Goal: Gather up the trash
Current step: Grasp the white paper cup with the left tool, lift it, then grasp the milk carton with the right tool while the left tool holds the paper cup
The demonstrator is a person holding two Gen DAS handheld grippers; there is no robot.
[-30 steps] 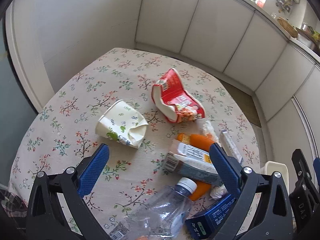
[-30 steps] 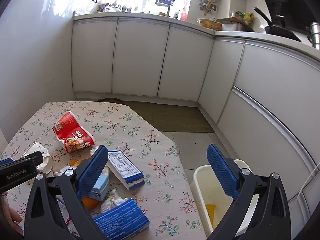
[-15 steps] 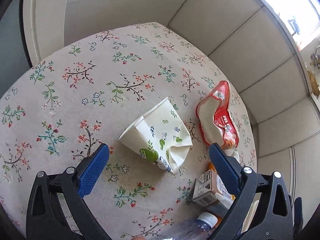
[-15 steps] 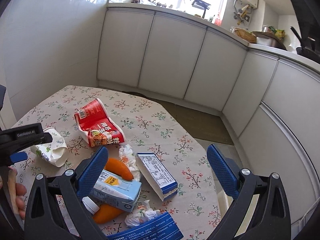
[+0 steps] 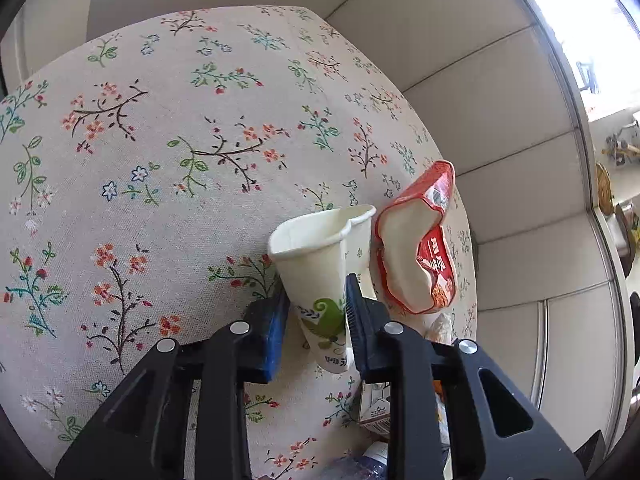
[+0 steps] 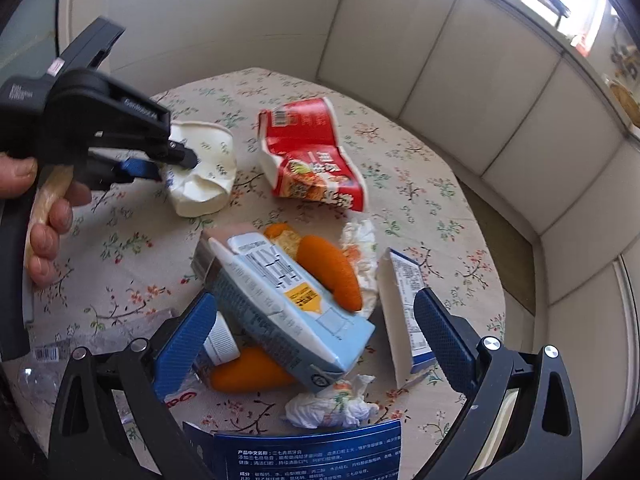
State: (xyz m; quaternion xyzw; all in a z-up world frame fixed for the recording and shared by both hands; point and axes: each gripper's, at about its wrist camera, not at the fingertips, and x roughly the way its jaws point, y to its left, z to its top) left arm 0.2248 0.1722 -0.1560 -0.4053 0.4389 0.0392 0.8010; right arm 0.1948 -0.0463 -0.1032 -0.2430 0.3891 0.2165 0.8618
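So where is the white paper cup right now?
The paper cup lies on the table between the closing left gripper fingers, right beside the crushed red noodle cup.

Black plastic gripper frames, blue ribbed pads, silver screws; white lettering along left gripper arm.

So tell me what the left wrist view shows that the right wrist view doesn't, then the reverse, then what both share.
Left wrist only: the paper cup's open mouth and the blue pads closing on its crushed sides.

Right wrist only: the hand holding the left gripper, the right gripper open over the milk carton, orange peels, tissue.

Both: cup, red noodle cup, floral tablecloth, white cabinets.
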